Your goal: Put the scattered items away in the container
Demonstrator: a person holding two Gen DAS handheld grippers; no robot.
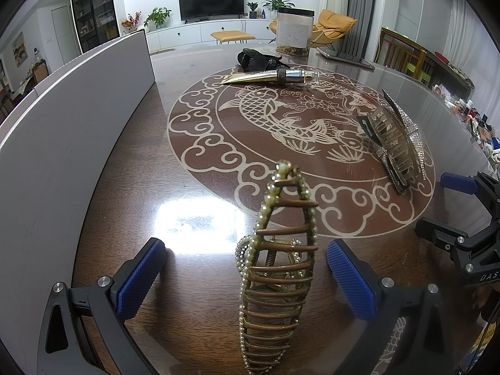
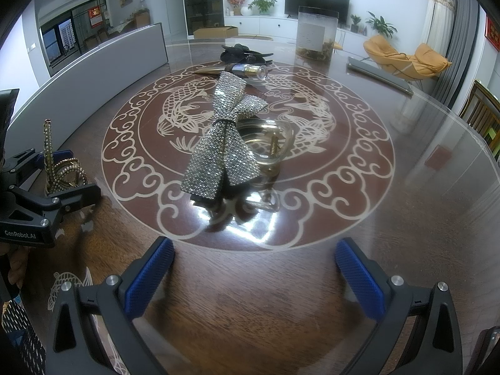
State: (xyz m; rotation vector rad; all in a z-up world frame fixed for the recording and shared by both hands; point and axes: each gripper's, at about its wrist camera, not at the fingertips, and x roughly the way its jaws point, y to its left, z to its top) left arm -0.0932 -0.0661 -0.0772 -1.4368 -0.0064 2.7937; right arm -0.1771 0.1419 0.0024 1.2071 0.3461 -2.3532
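L gripper (image 1: 247,278) jaws wide, straddling pearl claw clip (image 1: 278,268), not touching; R gripper (image 2: 254,276) wide, empty; rhinestone bow clip (image 2: 223,143) at its 12 o'clock; grey container (image 1: 78,125) at L's 10.

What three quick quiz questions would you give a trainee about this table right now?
1. True or false: the left gripper is shut on the pearl hair clip.
2. What lies ahead of the right gripper: A) a cup, B) the sparkly bow hair clip, C) a phone?
3. Fill in: the gold tube lies just in front of a ____ hair accessory.

Key
1. False; its jaws stand open either side of the clip.
2. B
3. black
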